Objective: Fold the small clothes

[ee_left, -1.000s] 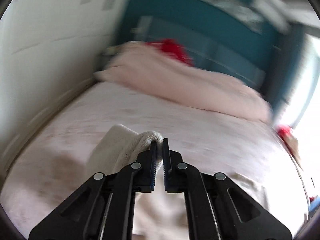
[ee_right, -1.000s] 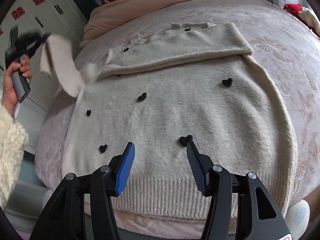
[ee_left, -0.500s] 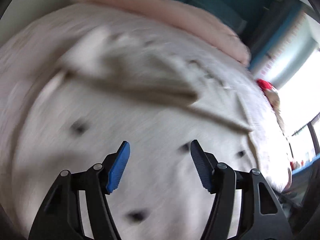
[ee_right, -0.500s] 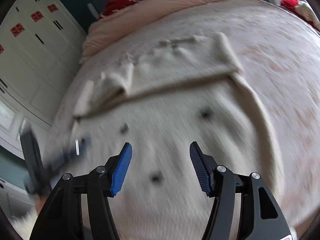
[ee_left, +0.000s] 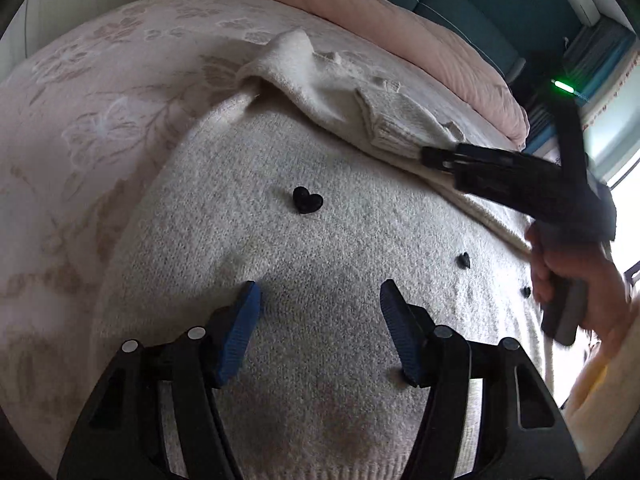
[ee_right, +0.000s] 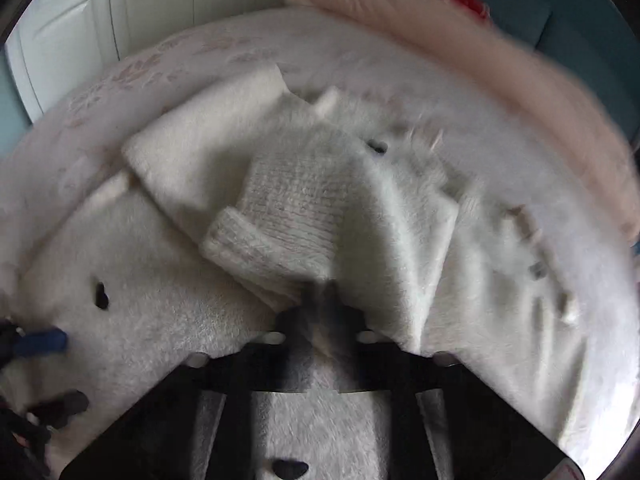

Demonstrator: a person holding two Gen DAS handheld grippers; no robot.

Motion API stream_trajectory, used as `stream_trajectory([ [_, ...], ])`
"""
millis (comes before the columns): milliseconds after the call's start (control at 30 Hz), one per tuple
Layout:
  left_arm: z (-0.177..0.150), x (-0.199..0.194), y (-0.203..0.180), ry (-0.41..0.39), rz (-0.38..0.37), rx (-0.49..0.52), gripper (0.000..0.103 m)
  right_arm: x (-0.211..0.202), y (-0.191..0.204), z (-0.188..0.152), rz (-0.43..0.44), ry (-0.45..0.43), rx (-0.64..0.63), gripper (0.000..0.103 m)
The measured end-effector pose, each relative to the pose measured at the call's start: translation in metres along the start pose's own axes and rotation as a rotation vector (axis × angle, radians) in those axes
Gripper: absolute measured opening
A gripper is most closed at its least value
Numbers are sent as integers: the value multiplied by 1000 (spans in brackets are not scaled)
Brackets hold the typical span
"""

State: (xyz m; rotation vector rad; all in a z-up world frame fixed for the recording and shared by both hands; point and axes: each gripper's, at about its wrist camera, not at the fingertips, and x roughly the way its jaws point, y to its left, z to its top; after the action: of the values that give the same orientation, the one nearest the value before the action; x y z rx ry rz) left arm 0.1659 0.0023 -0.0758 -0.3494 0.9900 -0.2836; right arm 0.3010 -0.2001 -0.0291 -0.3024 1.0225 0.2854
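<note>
A cream fuzzy sweater (ee_left: 320, 248) with small black hearts lies flat on the bed, its sleeves folded across the top. My left gripper (ee_left: 318, 308) is open and empty, hovering over the lower body of the sweater. My right gripper (ee_right: 320, 304) is shut on the ribbed sleeve cuff (ee_right: 280, 224) near the sweater's upper part; it also shows in the left wrist view (ee_left: 428, 156), held by a hand (ee_left: 576, 276). The right wrist view is blurred.
The sweater lies on a pale pink floral bedspread (ee_left: 100, 92). A pink duvet (ee_left: 400, 28) is heaped at the far side, with something red behind it. White cupboard doors (ee_right: 80, 32) stand to the left. A teal wall is at the back.
My left gripper let go of the sleeve, opened and swung down over the sweater body. My right gripper moved up the sweater and closed on the sleeve cuff.
</note>
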Motion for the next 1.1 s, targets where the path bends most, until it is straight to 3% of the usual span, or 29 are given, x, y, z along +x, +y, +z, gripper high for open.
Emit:
stream_trajectory([
  [100,-2,-1,4,-1,-12,-2,60,-50,-81,-8,150,-217,448,5],
  [167,-2,-5,7,3,-32,-20,60,-76,-142,-56,236,-358,805,6],
  [233,3,-8,11,7,-65,-69,60,-67,-179,-102,230,-351,994,6],
  [300,18,-12,17,-6,-131,-163,62,-38,-196,-129,165,-202,1024,7],
  [367,43,-9,20,-25,-203,-253,67,-17,-203,-145,180,-120,1052,9],
  [467,83,5,24,-51,-241,-364,71,-16,-209,-150,233,-157,1096,20],
  [533,106,16,28,-76,-237,-420,74,-17,-215,-148,258,-197,1130,54],
  [633,131,43,42,-69,-208,-531,74,-13,-224,-139,288,-246,1187,57],
  [700,137,58,58,-60,-229,-659,74,0,-228,-126,296,-239,1208,57],
  [733,137,61,63,-63,-238,-695,74,6,-228,-118,295,-232,1201,44],
  [800,136,69,76,-63,-243,-789,70,16,-226,-99,272,-197,1167,9],
  [833,134,71,82,-69,-259,-845,70,11,-229,-94,260,-195,1150,9],
  [900,133,71,87,-73,-269,-892,69,-18,-223,-60,296,-285,1068,8],
  [1000,137,71,86,-70,-252,-863,69,-108,-223,-11,377,-551,946,7],
  [1067,138,74,83,-66,-233,-834,69,-156,-230,-5,350,-688,903,7],
  [1100,137,77,83,-68,-240,-831,69,-166,-237,-11,330,-714,905,7],
])
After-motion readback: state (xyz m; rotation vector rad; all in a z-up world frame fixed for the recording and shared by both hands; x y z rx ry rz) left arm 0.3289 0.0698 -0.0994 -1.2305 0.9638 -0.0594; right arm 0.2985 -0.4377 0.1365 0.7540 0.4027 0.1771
